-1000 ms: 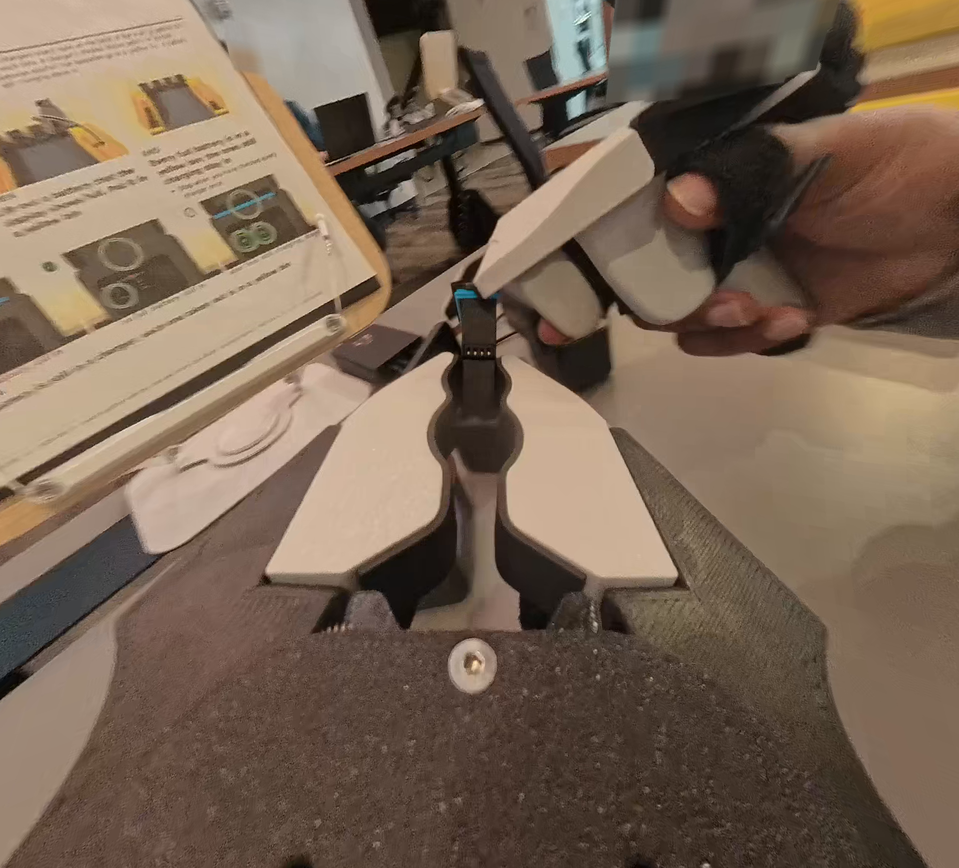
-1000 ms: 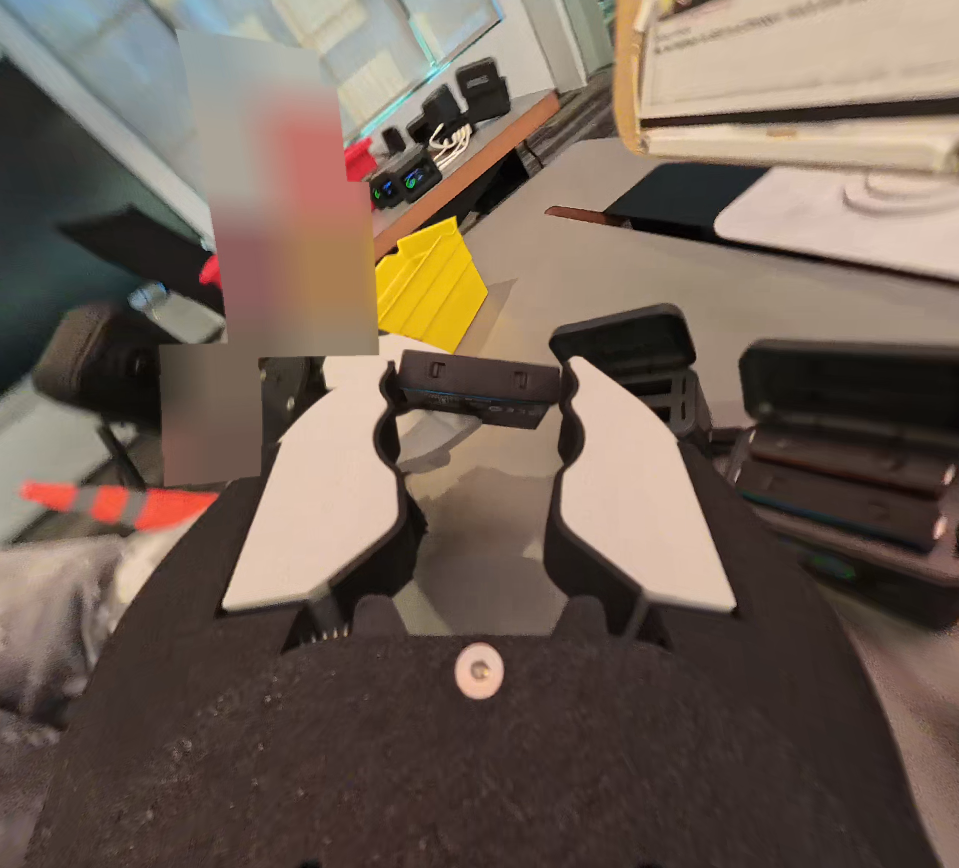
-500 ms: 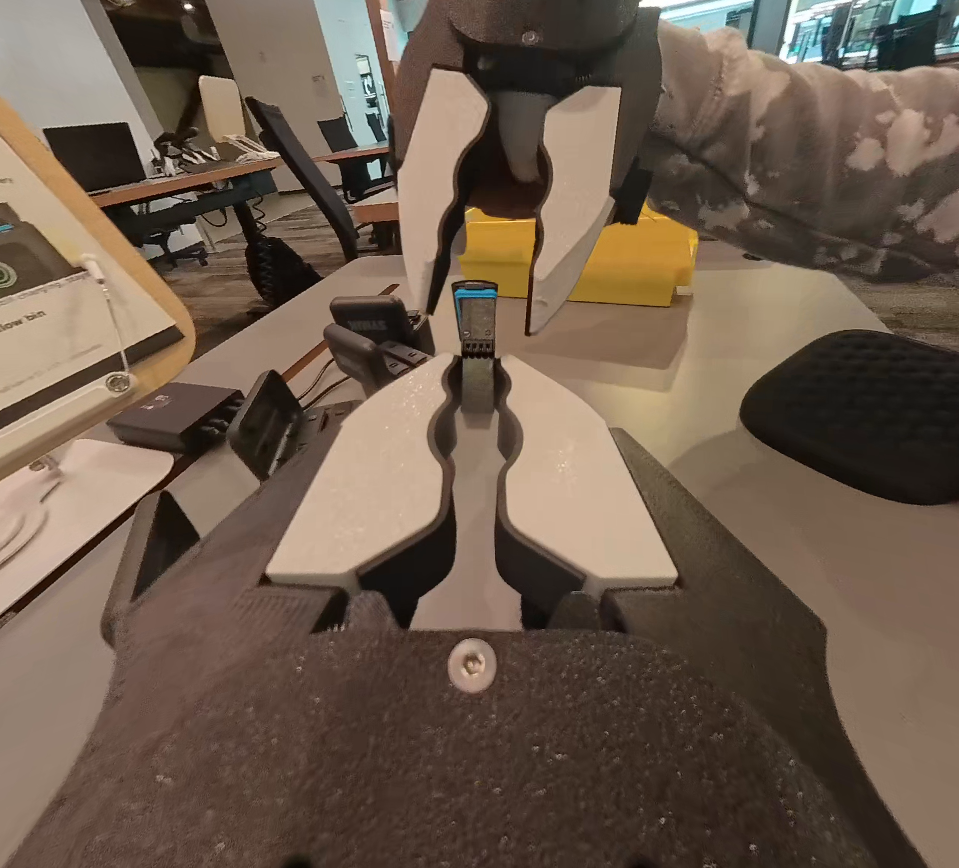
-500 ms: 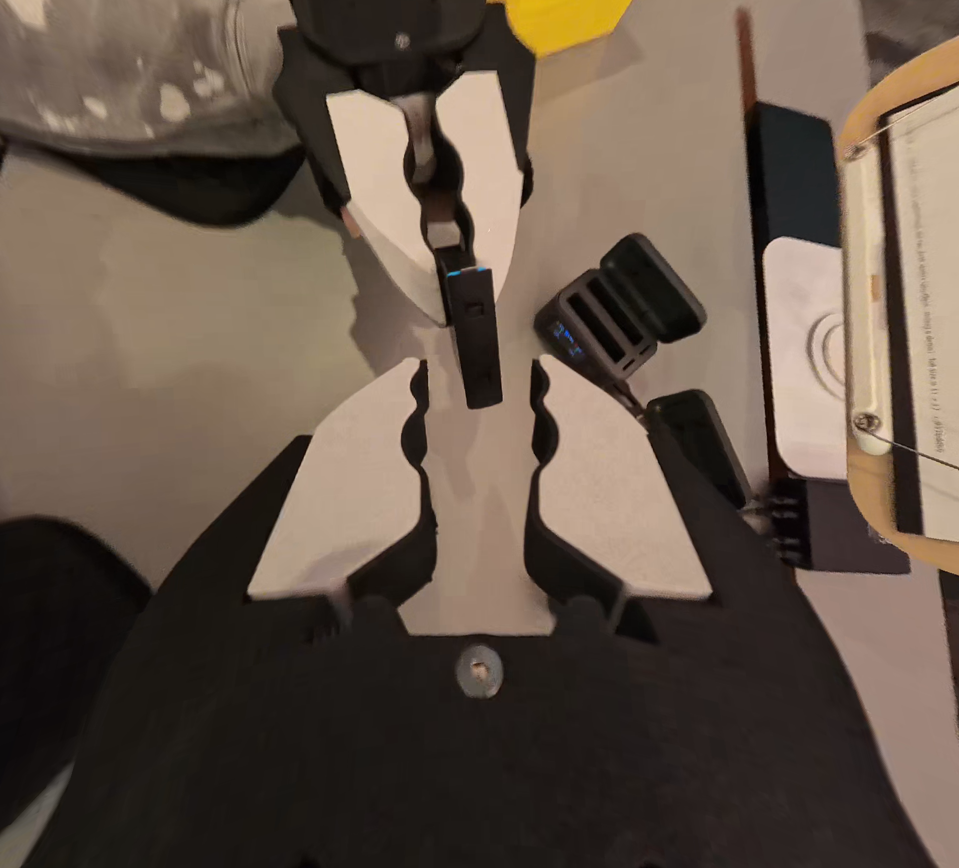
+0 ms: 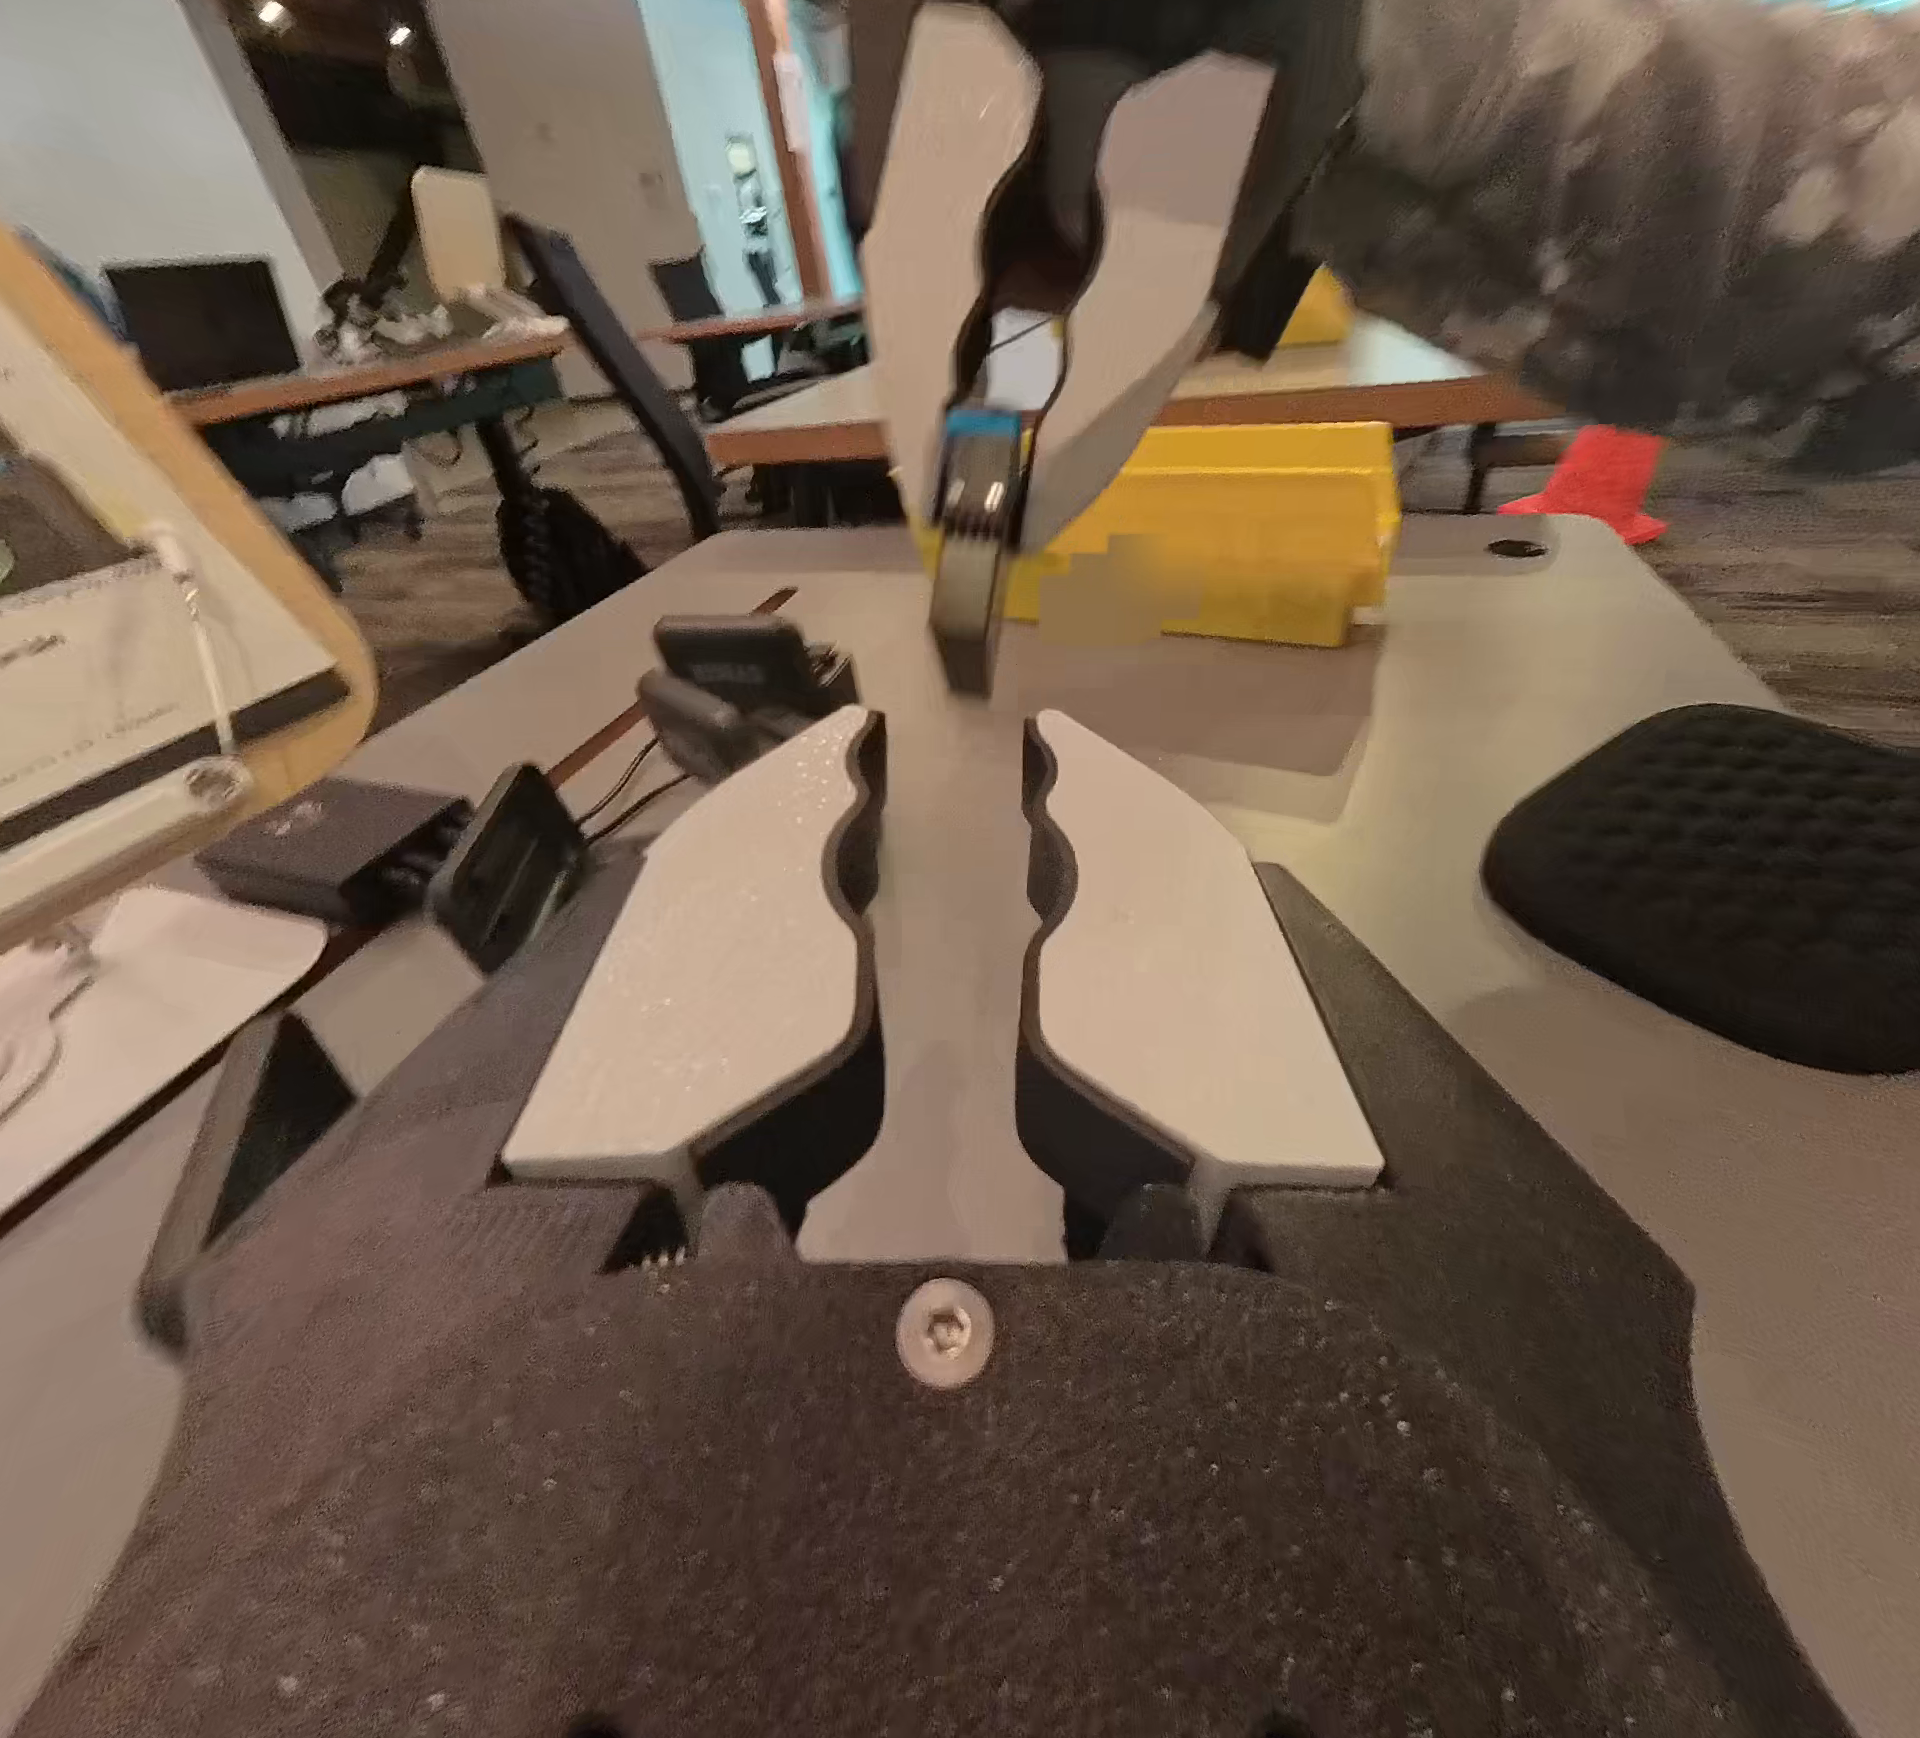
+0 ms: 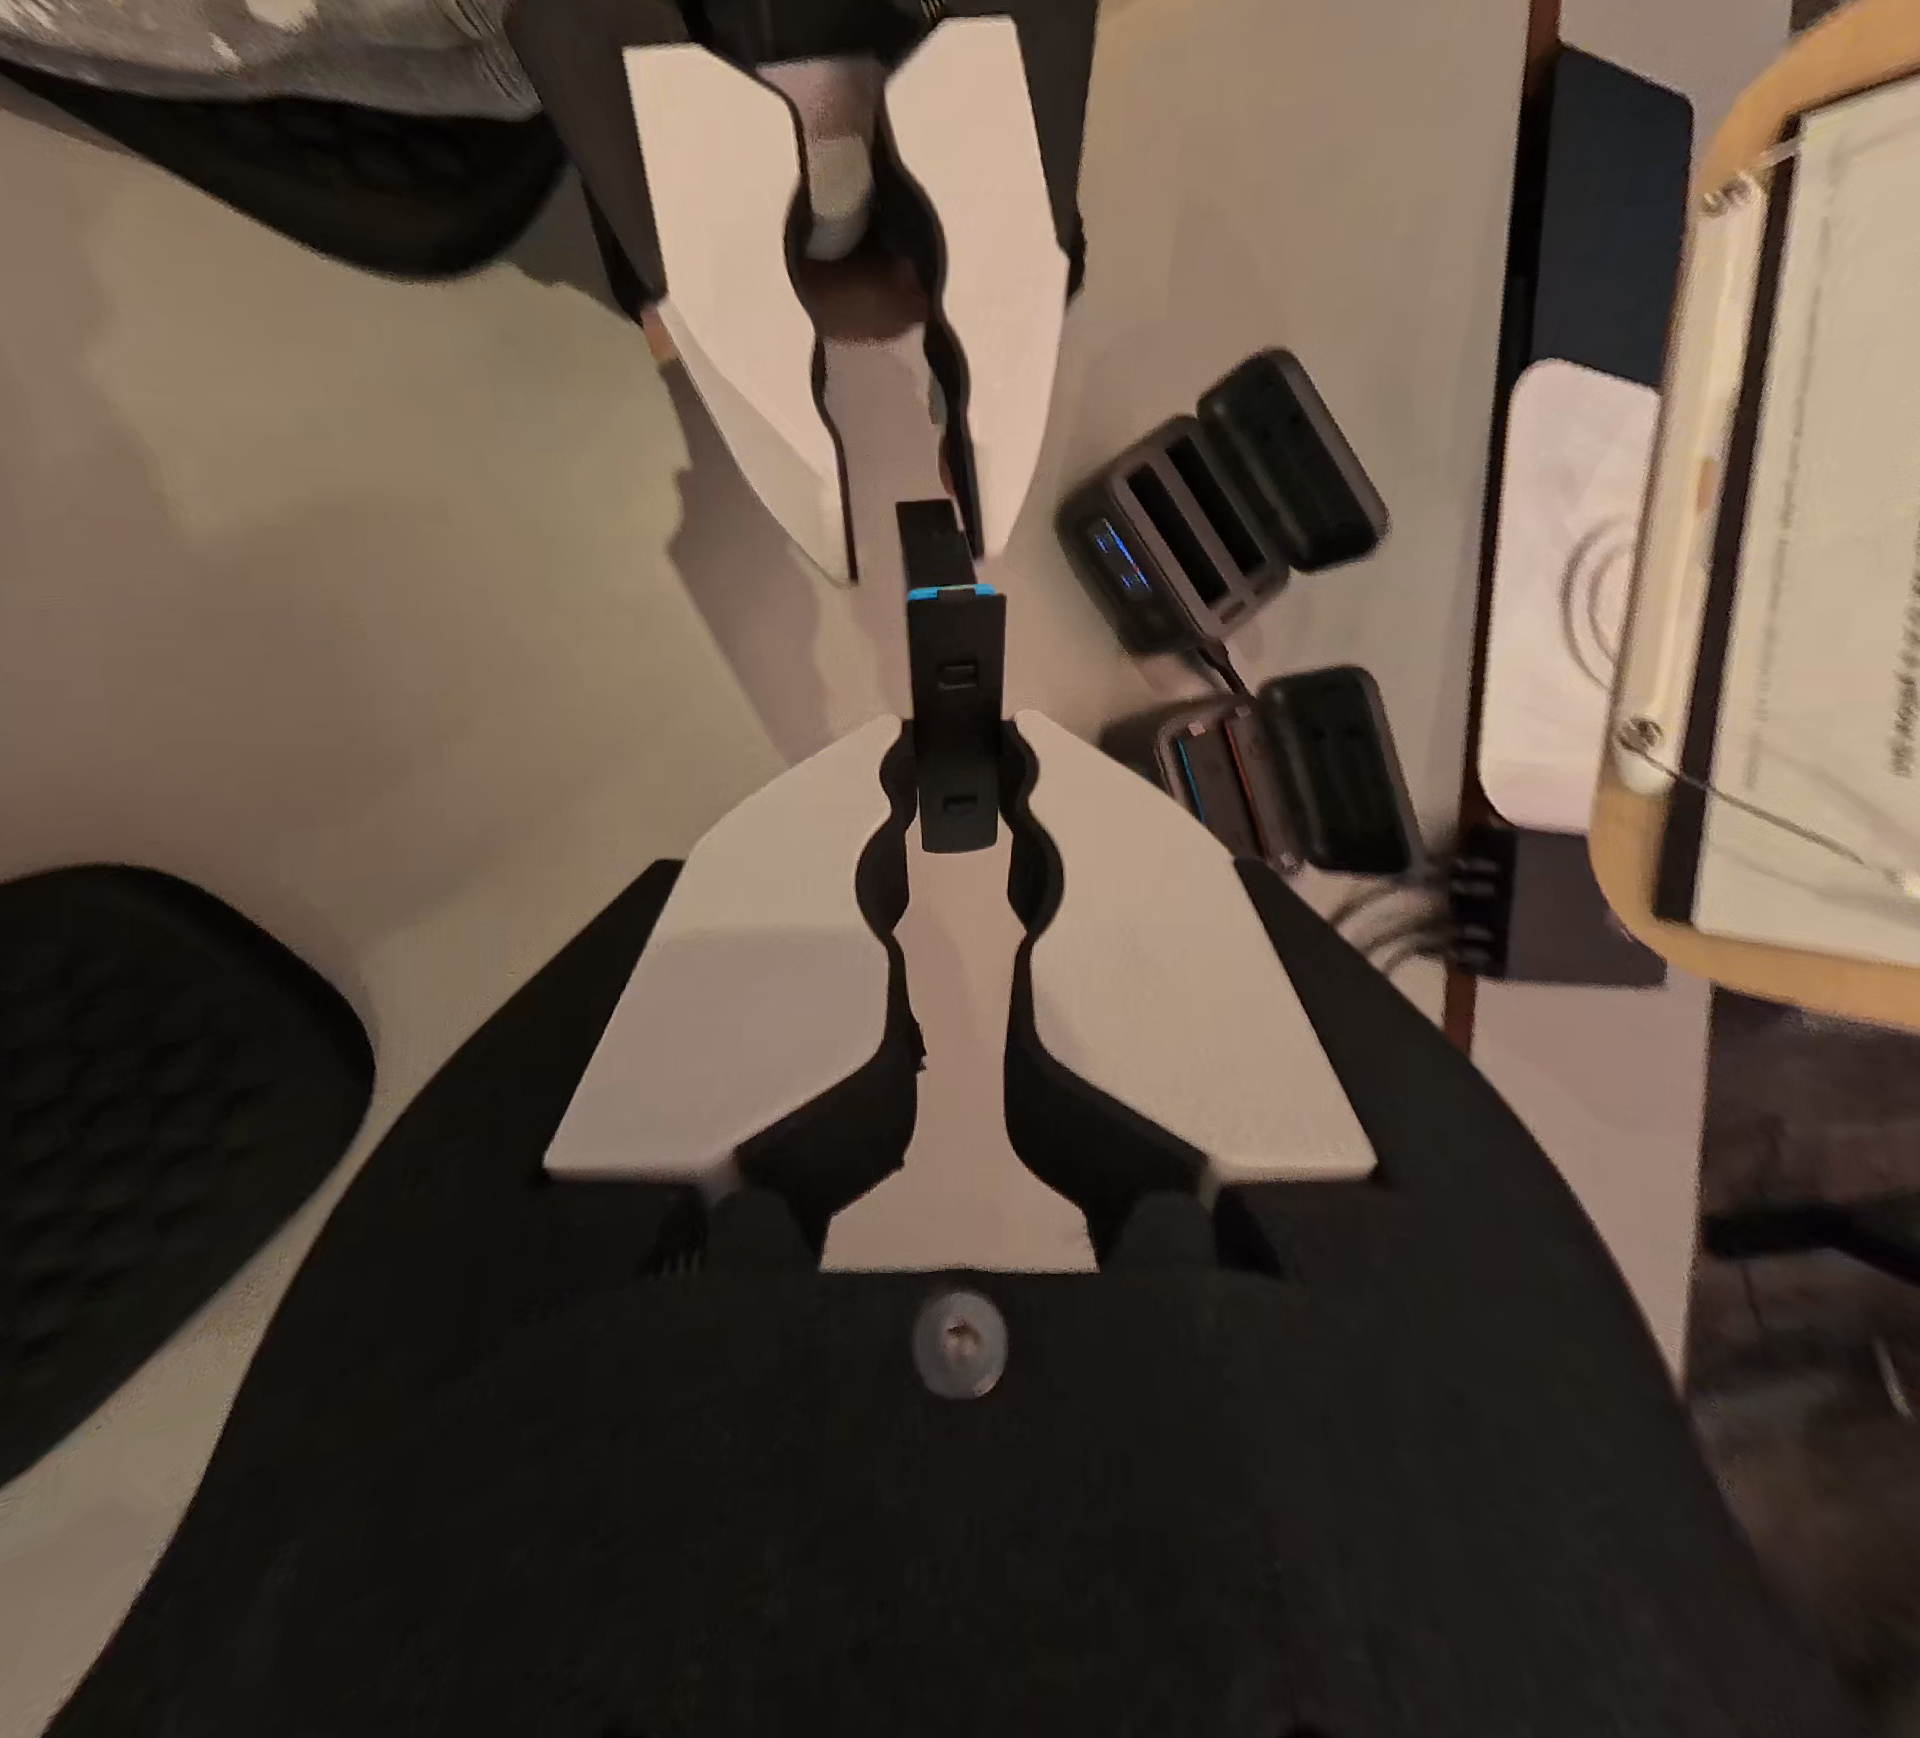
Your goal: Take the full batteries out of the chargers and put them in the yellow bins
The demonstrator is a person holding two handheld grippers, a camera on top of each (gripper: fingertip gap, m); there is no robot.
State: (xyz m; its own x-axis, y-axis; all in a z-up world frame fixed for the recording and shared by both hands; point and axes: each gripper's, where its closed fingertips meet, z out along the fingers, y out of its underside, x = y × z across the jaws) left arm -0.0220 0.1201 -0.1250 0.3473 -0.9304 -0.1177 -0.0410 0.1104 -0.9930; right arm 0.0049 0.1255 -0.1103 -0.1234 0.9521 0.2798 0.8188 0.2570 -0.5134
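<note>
- Right gripper (image 6: pixel 961 732) is looking pretty much straight down at the counter (image 6: pixel 364 649), its fingers (image 6: pixel 769 950) clamped on the lower end of a black battery (image 6: pixel 954 712) with a blue band.
- So the battery is up in the air over bare counter, out of its charger and not in a bin yet. Roughly mid-trip, I'd say.
- Just past the battery, the left gripper (image 6: pixel 914 545) points back toward the right one, tips right at the battery's far end. Its fingers are apart and nothing's between them. Can't tell if one tip is touching the battery.
- From the left wrist view the right gripper comes down from above on a mottled grey sleeve (image 5: pixel 1621 161), the battery hanging tilted from its tips.
- Beside that, two chargers with lids flipped open: the farther charger (image 6: pixel 1205 525) has empty slots, the nearer charger (image 6: pixel 1247 784) looks to have batteries sitting in it, so there's more to pull.
- A black mesh pad (image 5: pixel 1725 888) sits off to the other side.
- Farthest back on the counter is the yellow bin (image 5: pixel 1247 525), well apart from the battery. Can't see inside it, so no idea how many are done.
</note>
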